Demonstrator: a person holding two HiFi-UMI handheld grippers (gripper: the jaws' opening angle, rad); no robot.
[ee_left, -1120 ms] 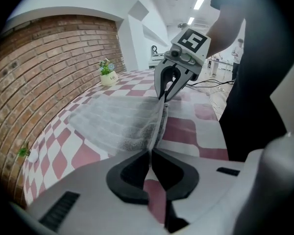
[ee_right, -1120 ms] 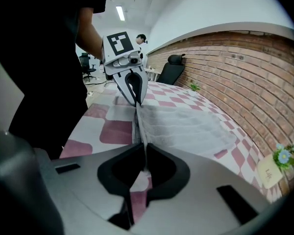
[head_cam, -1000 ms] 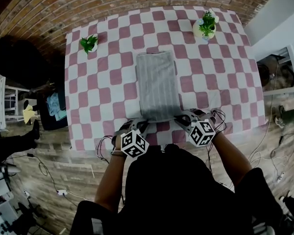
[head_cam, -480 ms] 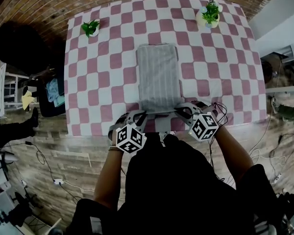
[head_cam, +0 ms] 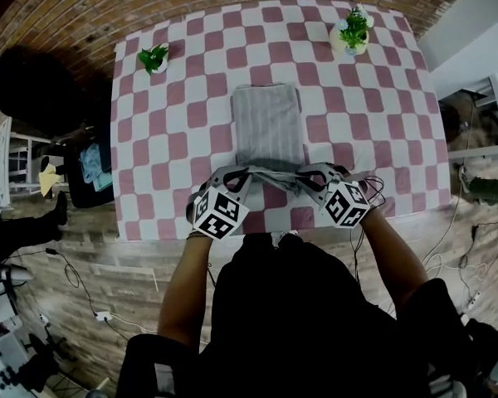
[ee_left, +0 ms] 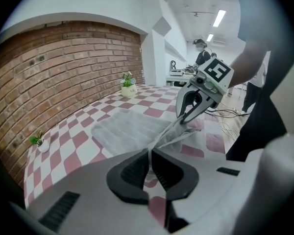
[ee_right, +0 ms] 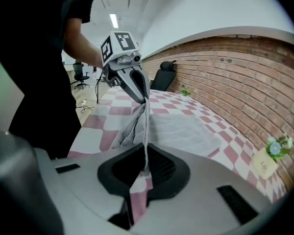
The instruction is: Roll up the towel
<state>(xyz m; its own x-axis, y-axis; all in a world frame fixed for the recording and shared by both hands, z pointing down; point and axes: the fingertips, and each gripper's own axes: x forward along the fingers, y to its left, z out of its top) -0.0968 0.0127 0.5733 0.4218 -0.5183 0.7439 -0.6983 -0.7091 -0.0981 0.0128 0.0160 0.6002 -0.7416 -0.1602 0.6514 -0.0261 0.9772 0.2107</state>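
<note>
Grey striped towel point(head_cam: 268, 127) lay flat along the middle of the checked table point(head_cam: 166, 139), with only its near edge raised off the surface. Left gripper point(head_cam: 246, 173) and right gripper point(head_cam: 304, 175) each had their fingers pinched tight on a near corner. No turn of the roll had formed yet, so by my reading nearly all the rolling was left to do.

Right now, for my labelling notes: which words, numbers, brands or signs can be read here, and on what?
No readable text anywhere.
Cube on left gripper: black-and-white square markers, no words.
Cube on right gripper: the same.
Cream plant pot: any print too blurred to read.
Towel: plain stripes, no label seen.
</note>
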